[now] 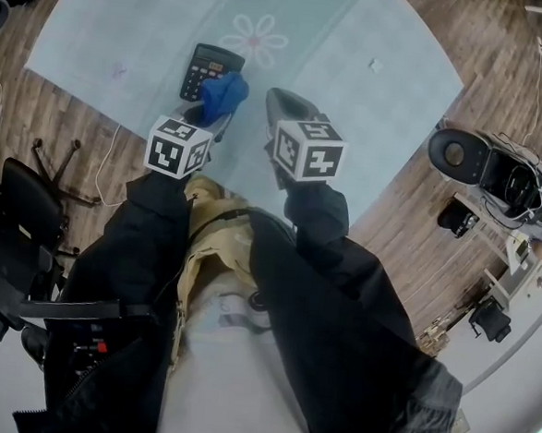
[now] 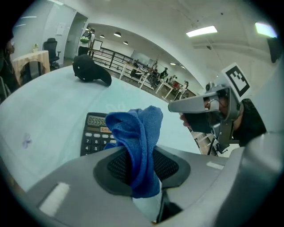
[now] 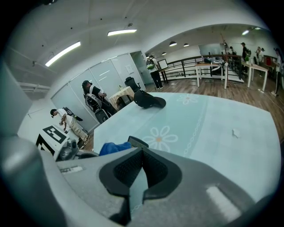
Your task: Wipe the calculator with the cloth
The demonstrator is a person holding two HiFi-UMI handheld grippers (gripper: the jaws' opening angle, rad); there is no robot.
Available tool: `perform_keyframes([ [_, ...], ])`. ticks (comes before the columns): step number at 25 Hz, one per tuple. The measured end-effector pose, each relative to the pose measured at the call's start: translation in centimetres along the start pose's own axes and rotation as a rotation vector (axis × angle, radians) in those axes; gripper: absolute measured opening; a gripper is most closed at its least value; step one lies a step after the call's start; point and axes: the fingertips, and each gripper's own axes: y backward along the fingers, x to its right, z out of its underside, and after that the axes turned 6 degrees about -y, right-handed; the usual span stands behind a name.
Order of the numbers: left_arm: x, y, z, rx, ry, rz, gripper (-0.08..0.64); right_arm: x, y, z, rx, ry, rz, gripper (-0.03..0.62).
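Left gripper [image 2: 143, 170] clamps the blue cloth [image 2: 138, 133]. Calculator [image 2: 94, 133] lies just ahead, slightly left, long axis pointing away. Right gripper [image 3: 135, 175] is pinched together, empty, farther off.

1. The cloth [image 2: 138, 137] is a strong plain blue.
2. The calculator [image 1: 210, 68] is black, with pale keys and one small orange strip under the display.
3. The table cover [image 1: 145, 36] is pale blue-green and carries a white daisy [image 1: 260, 38] with an orange-pink centre.
4. The left gripper [image 2: 142, 167] and the right gripper [image 3: 138, 175] are grey, with black dotted pads [image 2: 117, 166].
5. The marker cubes [image 1: 178, 146] are white with black squares.
6. The floor [image 1: 65, 122] is brown wood.
7. The sleeves [image 1: 140, 239] are black.
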Motion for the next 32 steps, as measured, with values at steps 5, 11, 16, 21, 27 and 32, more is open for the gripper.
perform_keyframes([
  [5, -3.1, 5.0, -1.3, 0.098, 0.019, -0.097, 0.123, -0.4, 1.0, 0.5, 0.026, -0.015, 0.006, -0.002],
  [11, -8.7, 6.6, -2.4, 0.068, 0.008, -0.244, 0.123, 0.2, 0.0, -1.5, 0.039, -0.013, -0.001, -0.002],
  [16, -10.9, 4.8, -1.2, -0.03, 0.015, -0.311, 0.123, 0.5, -0.4, -2.9, 0.042, -0.011, -0.006, -0.002],
  [21, -11.8, 1.7, 0.8, -0.126, 0.008, -0.318, 0.123, 1.2, -1.0, -2.8, 0.022, -0.023, -0.001, -0.002],
  [27, -11.4, -0.3, 1.6, -0.158, 0.01, -0.303, 0.123, 1.9, -0.9, -2.1, 0.012, -0.041, 0.008, -0.002],
  [32, -10.6, -1.0, 2.1, -0.178, -0.017, -0.284, 0.12, 2.2, -1.3, -1.9, 0.005, -0.053, 0.008, -0.002],
])
